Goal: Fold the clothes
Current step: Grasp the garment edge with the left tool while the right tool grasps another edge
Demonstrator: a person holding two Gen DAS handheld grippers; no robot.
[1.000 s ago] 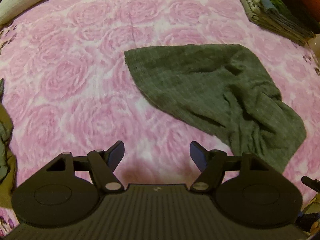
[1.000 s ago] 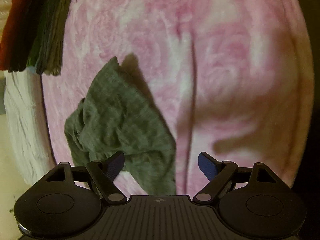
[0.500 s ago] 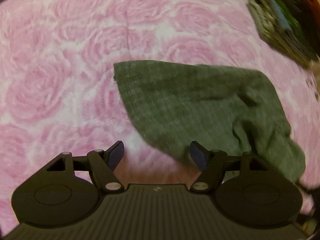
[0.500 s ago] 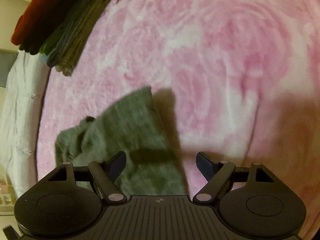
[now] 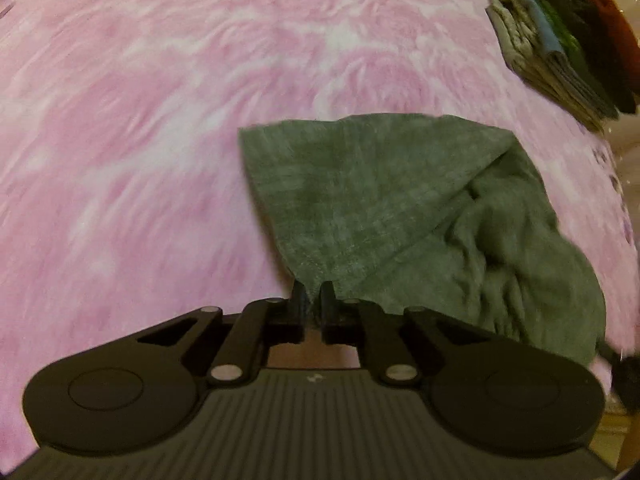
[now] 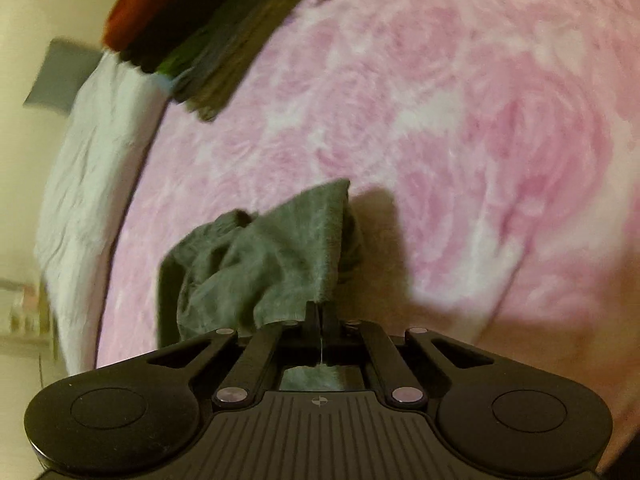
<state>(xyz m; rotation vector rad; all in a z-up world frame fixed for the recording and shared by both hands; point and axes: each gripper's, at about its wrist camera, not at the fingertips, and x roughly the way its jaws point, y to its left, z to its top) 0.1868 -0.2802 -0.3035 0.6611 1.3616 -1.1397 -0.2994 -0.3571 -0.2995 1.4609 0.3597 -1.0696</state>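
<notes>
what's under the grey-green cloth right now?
Pink rose-print blanket surrounds the grey-green cloth and appears to run beneath it. The bunched right half hides whatever lies under it. Left claw and right claw each pinch an edge.

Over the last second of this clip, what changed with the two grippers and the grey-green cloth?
Both grippers moved in toward the grey-green cloth and closed. The left gripper went from open jaws to pinching the cloth's near corner; the right gripper likewise shut on an edge of it. The cloth now looks pulled up toward both. The folded stack stayed at the edge of the pink blanket.
</notes>
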